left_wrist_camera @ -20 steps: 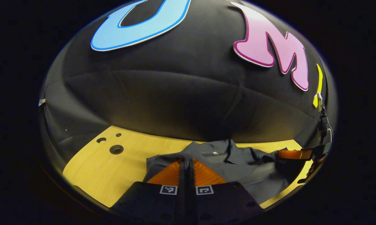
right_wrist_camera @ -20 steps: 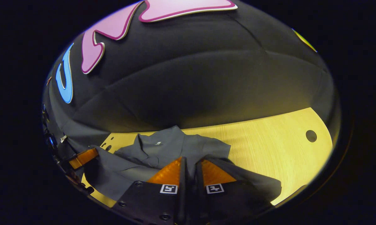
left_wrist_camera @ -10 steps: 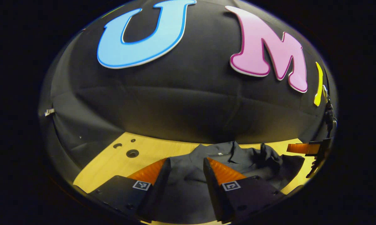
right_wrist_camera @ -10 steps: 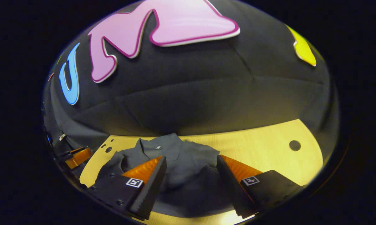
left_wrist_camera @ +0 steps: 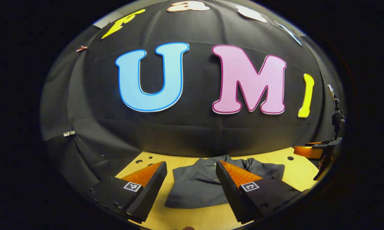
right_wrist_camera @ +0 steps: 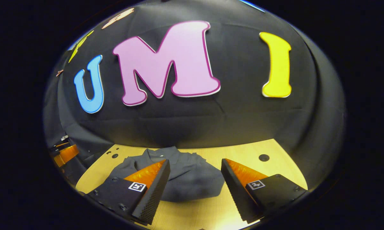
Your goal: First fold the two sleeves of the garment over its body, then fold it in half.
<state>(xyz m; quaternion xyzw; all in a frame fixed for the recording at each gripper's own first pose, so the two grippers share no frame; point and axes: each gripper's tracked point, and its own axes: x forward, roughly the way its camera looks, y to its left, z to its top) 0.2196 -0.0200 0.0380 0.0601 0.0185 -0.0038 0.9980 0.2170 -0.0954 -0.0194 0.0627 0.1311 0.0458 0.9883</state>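
Wooden table carries the folded dark garment, bunched near the back wall. Left gripper and right gripper hover above it, both spread wide, holding nothing, clear of the cloth.

The folded garment lies mid-table. Bare wood lies around it. The booth wall closes the far edge.

Both views above table, wallward
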